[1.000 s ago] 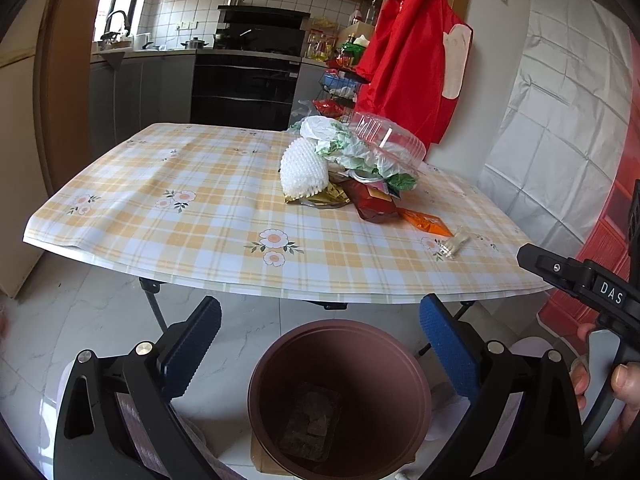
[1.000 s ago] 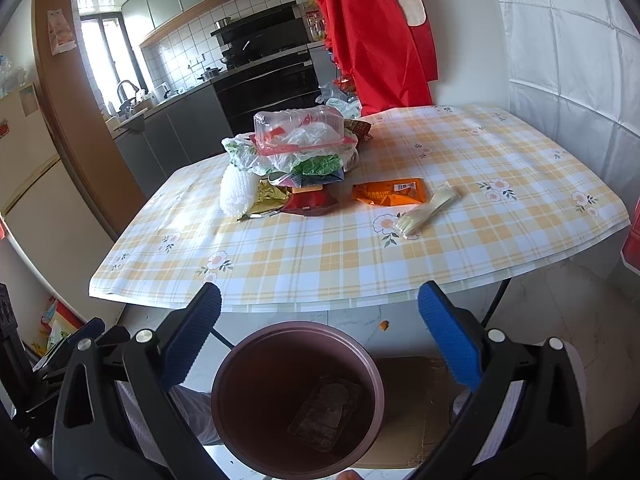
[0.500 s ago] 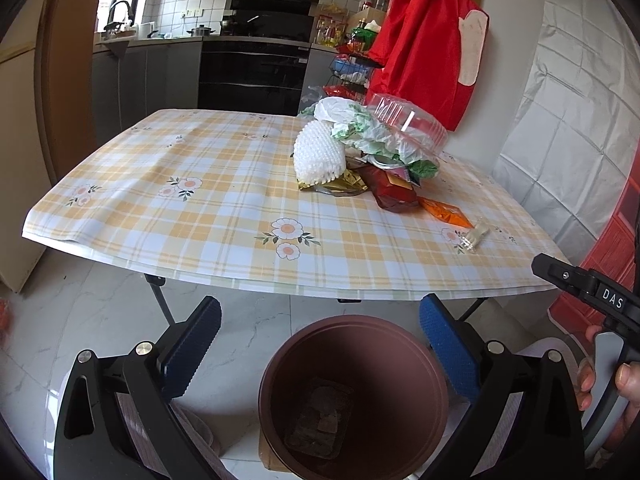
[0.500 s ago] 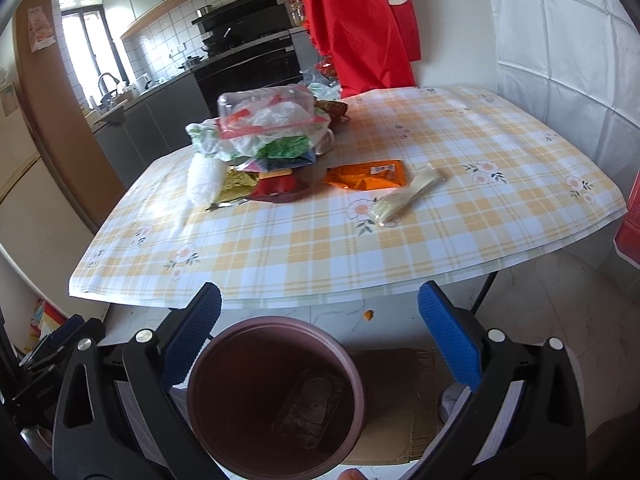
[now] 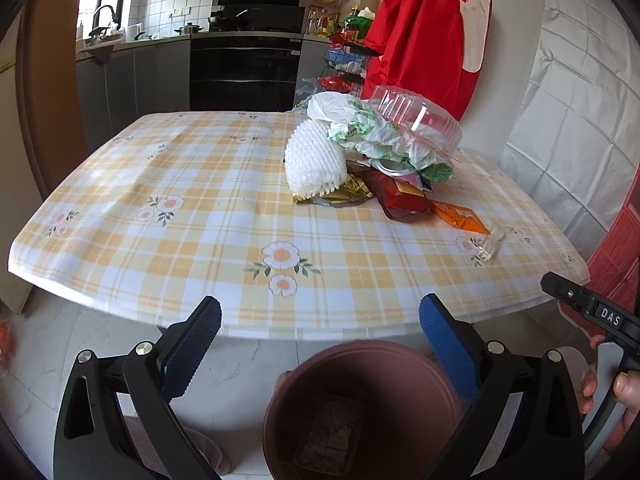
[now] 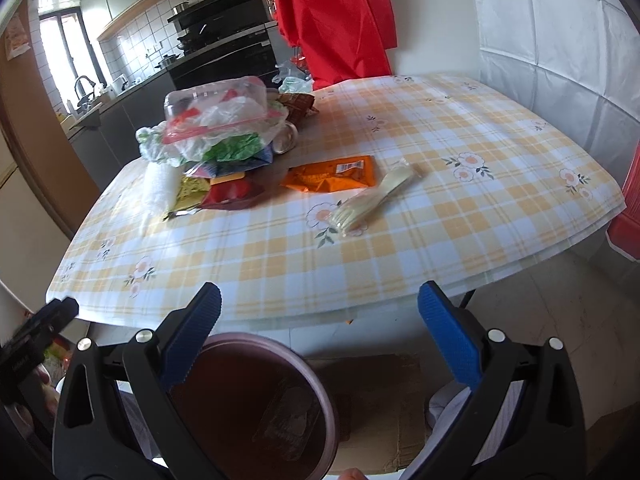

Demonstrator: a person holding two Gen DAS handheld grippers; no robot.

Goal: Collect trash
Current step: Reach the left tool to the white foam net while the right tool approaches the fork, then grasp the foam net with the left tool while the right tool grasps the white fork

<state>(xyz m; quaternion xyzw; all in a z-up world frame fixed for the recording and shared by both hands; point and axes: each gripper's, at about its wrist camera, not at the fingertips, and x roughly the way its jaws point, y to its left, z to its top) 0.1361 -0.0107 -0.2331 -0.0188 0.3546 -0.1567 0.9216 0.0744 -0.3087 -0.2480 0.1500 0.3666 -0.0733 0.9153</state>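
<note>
Both the left hand-held gripper [image 5: 320, 322] and right hand-held gripper [image 6: 319, 320] gape empty (trash pile [image 5: 372, 152] lies well ahead).

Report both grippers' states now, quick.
Left gripper: open, holding nothing, above the brown bin.
Right gripper: open, holding nothing, near the table edge.

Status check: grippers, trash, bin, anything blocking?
Left gripper and right gripper open, empty. Trash pile, orange wrapper on table. Bin below edge. Path unobstructed.
</note>
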